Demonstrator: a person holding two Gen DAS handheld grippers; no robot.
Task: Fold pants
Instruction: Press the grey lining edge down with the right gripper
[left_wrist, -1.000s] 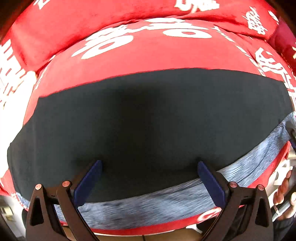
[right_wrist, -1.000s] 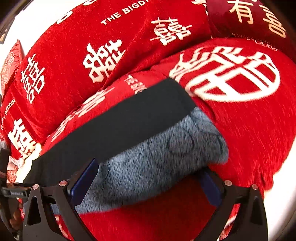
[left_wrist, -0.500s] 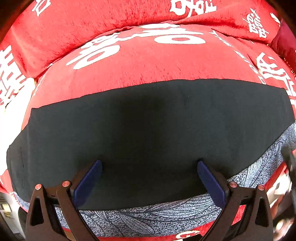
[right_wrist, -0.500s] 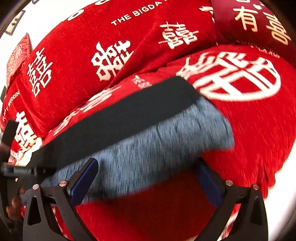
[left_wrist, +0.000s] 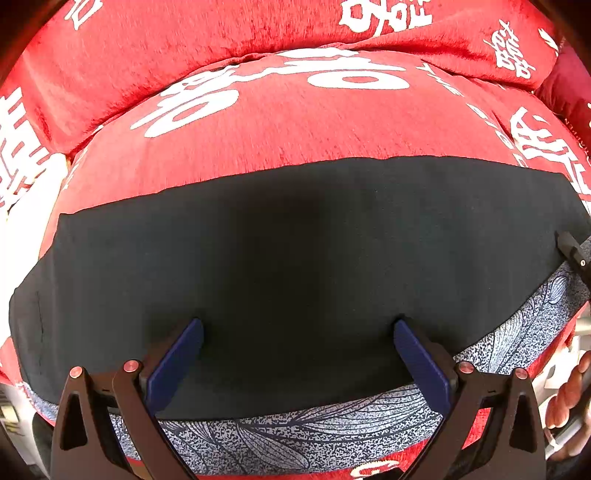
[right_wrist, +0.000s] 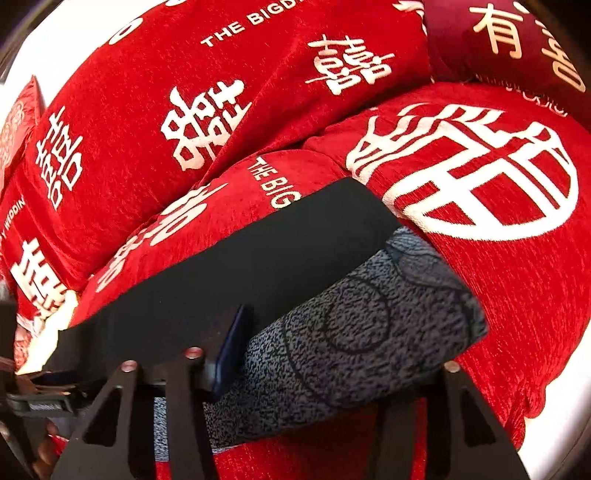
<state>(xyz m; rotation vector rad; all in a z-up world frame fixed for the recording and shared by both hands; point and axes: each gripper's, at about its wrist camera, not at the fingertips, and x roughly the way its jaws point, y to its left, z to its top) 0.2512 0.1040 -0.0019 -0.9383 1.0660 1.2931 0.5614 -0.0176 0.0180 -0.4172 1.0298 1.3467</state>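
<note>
pants: the pants (left_wrist: 295, 266) are lying flat across a red cushion (left_wrist: 295, 122), already doubled into a long band, black side up with a grey leaf-print edge (left_wrist: 295, 439) showing along the near side, probably so the next fold can be taken from that edge.
cushion: it is serving as the folding surface, with more red pillows (right_wrist: 229, 92) stacked behind it.
left tool: the left tool (left_wrist: 297, 365) is hovering over the black cloth with its jaws standing wide apart, pads clear of the fabric, gripping nothing.
right tool: the right tool (right_wrist: 332, 373) has just been closing its jaws around the grey printed end (right_wrist: 369, 332) of the pants; the left pad is pressing into the cloth, the right pad is hidden under it, so it seems to be pinching that end.
left pose: pointing steeply down at the middle of the band.
right pose: angling down from the near edge toward the end of the band.
</note>
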